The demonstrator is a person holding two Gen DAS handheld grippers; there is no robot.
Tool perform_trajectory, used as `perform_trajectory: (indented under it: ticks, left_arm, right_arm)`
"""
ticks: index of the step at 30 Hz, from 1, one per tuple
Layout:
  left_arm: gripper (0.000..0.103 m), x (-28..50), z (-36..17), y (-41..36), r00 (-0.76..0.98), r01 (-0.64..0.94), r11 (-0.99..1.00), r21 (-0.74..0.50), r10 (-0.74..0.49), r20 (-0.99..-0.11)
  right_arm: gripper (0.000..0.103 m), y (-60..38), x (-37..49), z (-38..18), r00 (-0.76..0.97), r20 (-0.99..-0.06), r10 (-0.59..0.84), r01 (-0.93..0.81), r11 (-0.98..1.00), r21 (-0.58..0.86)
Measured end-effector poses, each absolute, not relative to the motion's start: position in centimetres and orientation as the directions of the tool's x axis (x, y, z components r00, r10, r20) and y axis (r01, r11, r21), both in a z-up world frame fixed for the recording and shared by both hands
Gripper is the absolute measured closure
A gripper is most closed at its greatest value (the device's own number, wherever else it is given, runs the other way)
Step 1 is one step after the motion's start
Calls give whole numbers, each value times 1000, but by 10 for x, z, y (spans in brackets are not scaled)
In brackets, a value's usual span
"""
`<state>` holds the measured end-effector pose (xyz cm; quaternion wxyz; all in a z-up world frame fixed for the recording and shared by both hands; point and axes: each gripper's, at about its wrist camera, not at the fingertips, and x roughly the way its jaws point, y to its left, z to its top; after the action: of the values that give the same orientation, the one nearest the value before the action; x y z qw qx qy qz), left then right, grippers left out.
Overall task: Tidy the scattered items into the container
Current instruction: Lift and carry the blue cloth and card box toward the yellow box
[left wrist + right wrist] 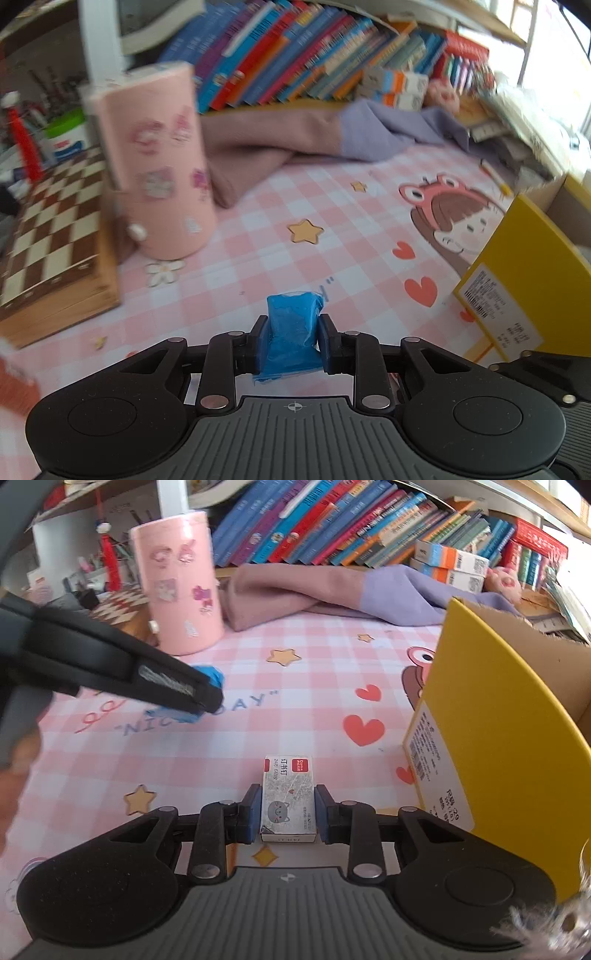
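Crinkly blue packet point(293, 332) pinched in left claw point(291, 341); cardboard staple box point(289, 799) in right claw point(288, 814).

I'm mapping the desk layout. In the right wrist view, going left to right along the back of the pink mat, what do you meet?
Pink canister → mauve cloth → lilac cloth → yellow box.

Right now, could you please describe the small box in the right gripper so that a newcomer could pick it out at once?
Start at the tall yellow carton on the pink checked mat. Just left of its labelled side, the staple box sits between the right gripper pads. It is pale grey with a drawn cat face and red tabs, unlike the crumpled blue packet further left.
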<state>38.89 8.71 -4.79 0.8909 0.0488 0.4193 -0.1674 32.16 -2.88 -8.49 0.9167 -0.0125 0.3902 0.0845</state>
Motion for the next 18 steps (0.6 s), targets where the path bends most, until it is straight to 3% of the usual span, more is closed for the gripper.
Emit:
perform_trajectory:
  ticks: [18]
  left_arm:
    - [78, 283, 23, 138, 685, 207, 947, -245, -319, -655]
  right_arm:
    - [75, -42, 243, -19, 724, -642, 251, -238, 965, 109]
